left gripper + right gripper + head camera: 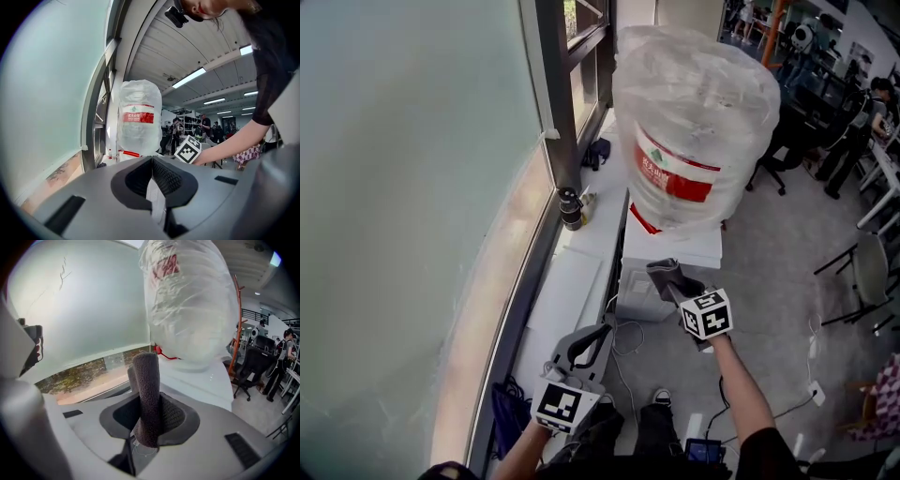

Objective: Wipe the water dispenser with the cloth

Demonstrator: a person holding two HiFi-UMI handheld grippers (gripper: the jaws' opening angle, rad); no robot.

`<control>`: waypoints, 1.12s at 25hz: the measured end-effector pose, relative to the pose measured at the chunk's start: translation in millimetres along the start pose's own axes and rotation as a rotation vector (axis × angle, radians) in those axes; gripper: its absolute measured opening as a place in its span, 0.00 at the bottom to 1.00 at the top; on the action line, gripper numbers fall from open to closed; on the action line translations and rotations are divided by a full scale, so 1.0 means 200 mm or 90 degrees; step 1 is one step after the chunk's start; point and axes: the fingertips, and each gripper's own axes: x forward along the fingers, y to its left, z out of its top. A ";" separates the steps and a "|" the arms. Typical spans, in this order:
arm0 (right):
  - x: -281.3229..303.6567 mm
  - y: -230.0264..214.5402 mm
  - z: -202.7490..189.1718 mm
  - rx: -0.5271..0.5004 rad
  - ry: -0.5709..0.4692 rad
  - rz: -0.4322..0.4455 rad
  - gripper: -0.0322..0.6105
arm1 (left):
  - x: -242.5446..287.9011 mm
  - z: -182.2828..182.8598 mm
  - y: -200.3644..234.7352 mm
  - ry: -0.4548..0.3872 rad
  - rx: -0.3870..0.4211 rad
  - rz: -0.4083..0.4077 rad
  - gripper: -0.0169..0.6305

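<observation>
right gripper point(680, 292), clamped on cloth point(666, 274), sits just before the dispenser point(684, 251); left gripper point(586, 345), jaws closed empty, lies lower, farther back.

We hold our left gripper point(589, 343) low and close to the body, its jaws pressed together with nothing between them. Our left forearm point(517, 457) only just shows at the bottom edge of the head view. Our right forearm point(741, 389) reaches farther forward, bare below a dark sleeve point(766, 457). Our right gripper point(670, 278) sits ahead of the left, jaws clamped on a grey cloth point(146, 380) standing up between them.
</observation>
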 end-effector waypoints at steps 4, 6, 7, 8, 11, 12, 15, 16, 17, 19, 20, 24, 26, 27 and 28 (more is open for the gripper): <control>0.14 0.09 0.07 0.004 -0.026 0.005 0.22 | -0.03 -0.05 0.05 0.003 0.003 0.006 0.05; 0.20 0.10 0.08 0.002 -0.031 0.003 0.22 | -0.04 -0.07 0.07 0.002 0.007 0.008 0.05; 0.23 0.11 0.08 -0.002 -0.030 0.002 0.22 | -0.05 -0.08 0.08 0.003 0.009 0.010 0.05; 0.26 0.11 0.07 -0.008 -0.027 0.001 0.22 | -0.06 -0.10 0.08 0.003 0.010 0.012 0.05; 0.34 0.12 0.01 -0.018 -0.012 -0.001 0.22 | -0.08 -0.15 0.10 0.006 -0.002 0.021 0.05; 0.37 0.11 -0.02 -0.014 -0.008 -0.001 0.22 | -0.08 -0.17 0.11 0.007 -0.007 0.024 0.05; 0.45 0.10 -0.13 0.008 0.006 -0.001 0.22 | -0.06 -0.28 0.12 0.023 -0.003 0.025 0.05; 0.48 0.09 -0.18 0.013 0.013 -0.003 0.22 | -0.04 -0.31 0.13 0.028 -0.001 0.024 0.05; 0.51 0.09 -0.23 0.016 0.022 -0.005 0.22 | -0.03 -0.34 0.13 0.028 -0.001 0.025 0.05; 0.56 0.08 -0.32 0.023 0.037 -0.007 0.22 | 0.01 -0.38 0.14 0.021 -0.004 0.030 0.05; 0.58 0.09 -0.37 0.032 0.043 -0.008 0.22 | 0.02 -0.40 0.15 0.021 -0.005 0.034 0.05; 0.71 0.08 -0.55 0.078 0.063 -0.010 0.22 | 0.09 -0.47 0.16 0.020 -0.008 0.053 0.05; 0.77 0.06 -0.66 0.076 0.081 -0.012 0.22 | 0.13 -0.53 0.15 0.018 -0.008 0.060 0.05; 0.80 0.06 -0.71 0.072 0.090 -0.012 0.22 | 0.15 -0.57 0.14 0.019 -0.010 0.064 0.05; 0.84 0.05 -0.76 0.070 0.096 -0.012 0.22 | 0.17 -0.61 0.14 0.020 -0.012 0.070 0.05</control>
